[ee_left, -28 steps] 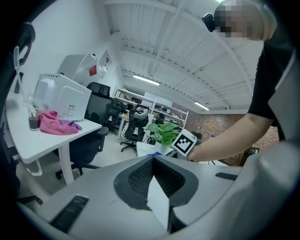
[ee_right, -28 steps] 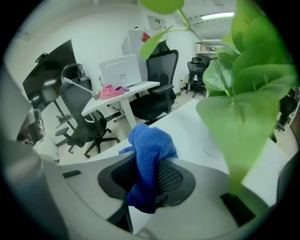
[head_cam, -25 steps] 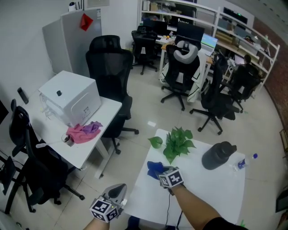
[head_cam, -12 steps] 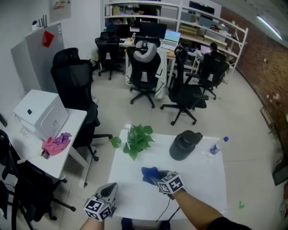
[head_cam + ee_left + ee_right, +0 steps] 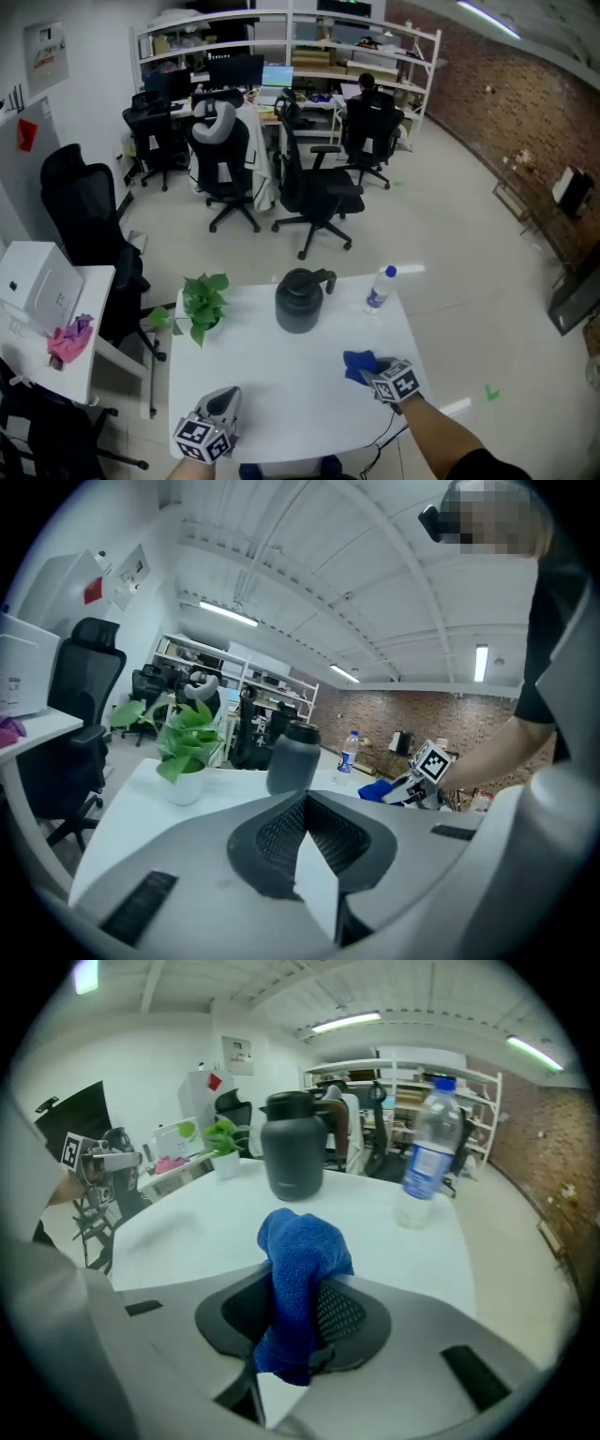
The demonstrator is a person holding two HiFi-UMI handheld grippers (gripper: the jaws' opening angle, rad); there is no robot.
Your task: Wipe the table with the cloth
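Right gripper (image 5: 373,374), jaws clamped on bunched blue terry cloth (image 5: 300,1258), at white tabletop (image 5: 272,370): best pressed flat, swept in overlapping strokes. Left gripper (image 5: 225,400) jaws closed, empty.

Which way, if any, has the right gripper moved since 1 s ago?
Yes: holding the cloth, the right gripper went rightward across the table, from beside the plant to past the jug, near the bottle.

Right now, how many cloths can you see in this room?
2. A blue cloth is clamped in the right tool; a pink cloth lies on the side desk. Others may be hidden.
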